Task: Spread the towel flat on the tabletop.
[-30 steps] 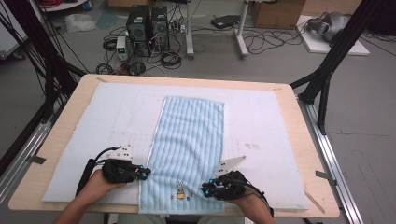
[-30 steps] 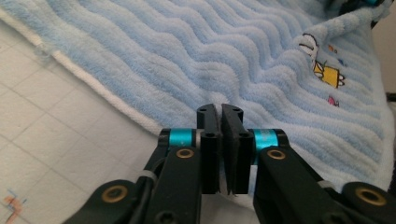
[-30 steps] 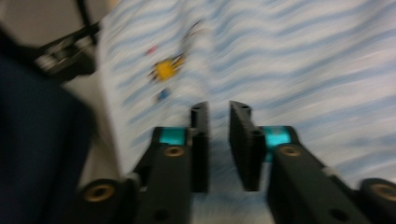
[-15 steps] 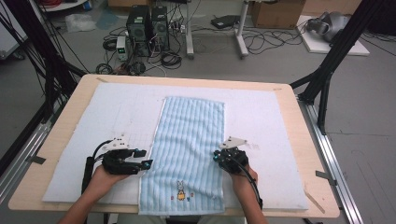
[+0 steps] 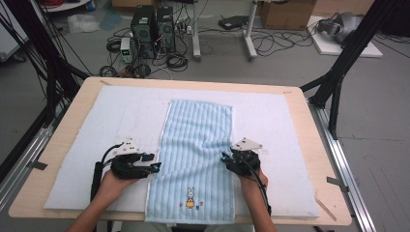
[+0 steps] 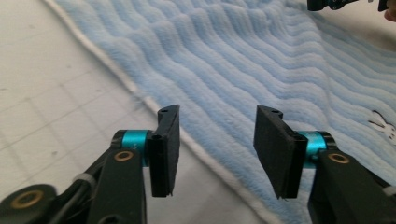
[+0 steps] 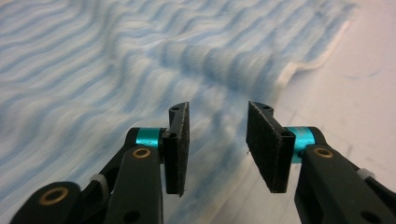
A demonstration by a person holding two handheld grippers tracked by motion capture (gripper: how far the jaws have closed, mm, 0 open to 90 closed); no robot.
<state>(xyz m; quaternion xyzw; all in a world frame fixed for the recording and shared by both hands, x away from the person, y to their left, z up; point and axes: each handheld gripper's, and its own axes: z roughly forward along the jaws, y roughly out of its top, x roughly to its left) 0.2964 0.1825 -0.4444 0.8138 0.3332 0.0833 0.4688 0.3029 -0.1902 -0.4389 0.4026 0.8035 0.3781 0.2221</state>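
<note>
Two black grippers, left and right, jaws wide, flank light-blue striped terry towel at near edges

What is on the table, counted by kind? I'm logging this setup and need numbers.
Blue striped towel: 1
White mat under it: 1
Hand-held tools: 2, left tool and right tool, both open
Total: 4
</note>
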